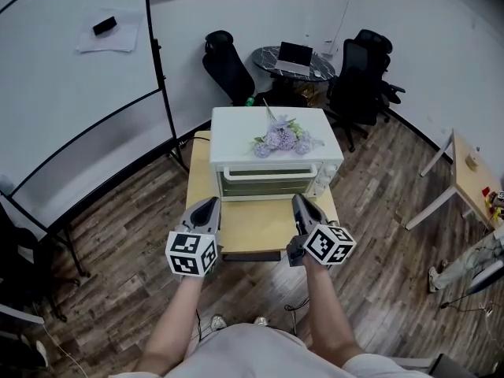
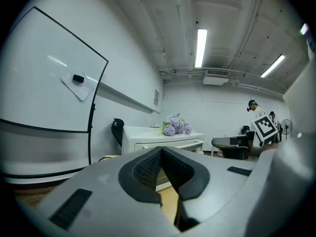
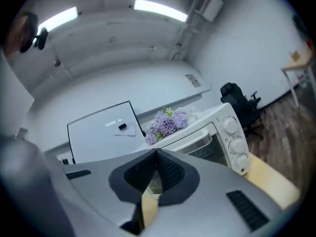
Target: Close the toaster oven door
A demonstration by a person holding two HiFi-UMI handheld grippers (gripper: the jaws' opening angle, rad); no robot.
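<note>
The white toaster oven (image 1: 272, 156) sits at the far end of a small wooden counter (image 1: 260, 225), its glass door (image 1: 268, 181) upright and flush against the front, with a bunch of purple flowers (image 1: 282, 138) lying on its top (knobs (image 3: 236, 143) at its right side). Just in front of it, above the bare counter, the left gripper (image 1: 212, 203) and right gripper (image 1: 298, 201) hover well apart, each with jaws pressed together on nothing. A whiteboard (image 1: 71, 77) stands to the left and black office chairs (image 1: 362, 73) behind.
</note>
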